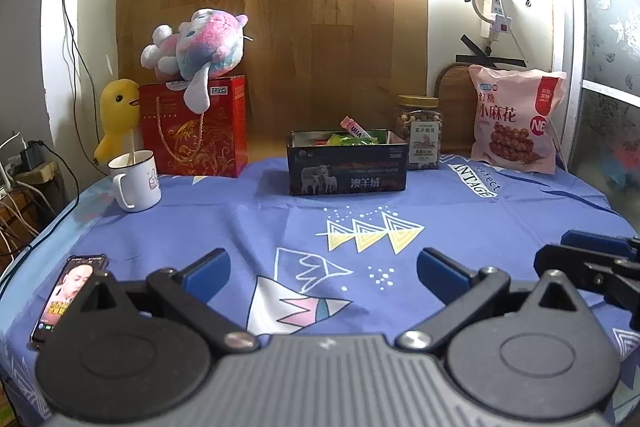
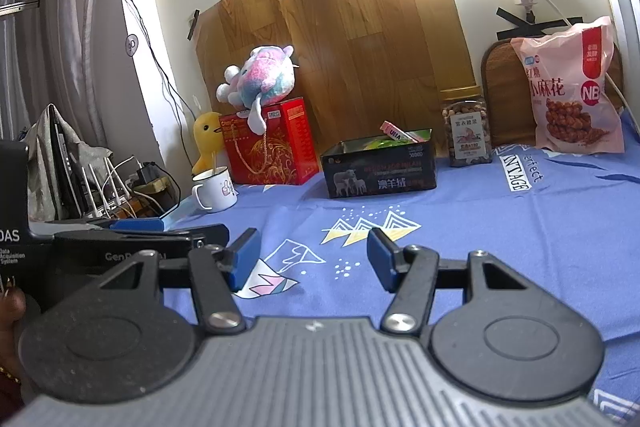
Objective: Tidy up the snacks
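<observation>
- Over the blue tablecloth (image 1: 240,227) I had the left gripper (image 1: 324,267) spread wide, holding nothing.
- Right gripper (image 2: 314,259) was also released and empty, low over the cloth, close beside the left one.
- Dark snack tin (image 1: 347,169) sat at the back centre with packets (image 1: 352,137) sticking out of it.
- Nut jar (image 1: 420,133) stood just right of the tin; pink snack bag (image 1: 516,119) leaned further right.
- White mug (image 1: 136,183) and phone (image 1: 66,297) were on my left.
</observation>
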`<state>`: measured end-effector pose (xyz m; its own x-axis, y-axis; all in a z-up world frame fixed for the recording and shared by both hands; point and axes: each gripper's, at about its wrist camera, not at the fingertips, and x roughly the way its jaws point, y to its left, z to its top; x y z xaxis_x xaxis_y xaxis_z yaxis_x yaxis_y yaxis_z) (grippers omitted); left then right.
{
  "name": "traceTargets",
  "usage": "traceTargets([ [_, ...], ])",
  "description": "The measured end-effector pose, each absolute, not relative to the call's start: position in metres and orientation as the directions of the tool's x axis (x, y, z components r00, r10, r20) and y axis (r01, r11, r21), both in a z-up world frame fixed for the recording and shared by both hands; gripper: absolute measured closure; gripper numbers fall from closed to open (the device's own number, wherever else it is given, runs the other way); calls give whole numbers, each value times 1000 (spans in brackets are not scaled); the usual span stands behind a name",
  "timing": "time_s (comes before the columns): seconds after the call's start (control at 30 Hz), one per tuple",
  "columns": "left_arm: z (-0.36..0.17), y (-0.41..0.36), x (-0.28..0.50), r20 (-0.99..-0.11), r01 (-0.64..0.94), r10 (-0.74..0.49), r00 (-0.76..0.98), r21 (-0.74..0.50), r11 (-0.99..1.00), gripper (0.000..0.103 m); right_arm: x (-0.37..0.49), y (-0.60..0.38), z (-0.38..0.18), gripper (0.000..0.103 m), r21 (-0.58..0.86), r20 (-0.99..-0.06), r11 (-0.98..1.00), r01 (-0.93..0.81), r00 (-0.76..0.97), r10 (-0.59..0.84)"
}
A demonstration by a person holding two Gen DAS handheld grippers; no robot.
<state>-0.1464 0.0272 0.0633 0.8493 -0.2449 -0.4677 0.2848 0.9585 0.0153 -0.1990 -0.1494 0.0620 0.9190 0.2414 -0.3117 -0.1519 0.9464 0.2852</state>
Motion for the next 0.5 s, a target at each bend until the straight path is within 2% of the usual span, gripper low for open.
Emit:
traceTargets([
  [0.5,61,28,-147,-450,293,-252,857,24,956,0,-199,-148,62,41,286,-313,946,-150,919,240],
])
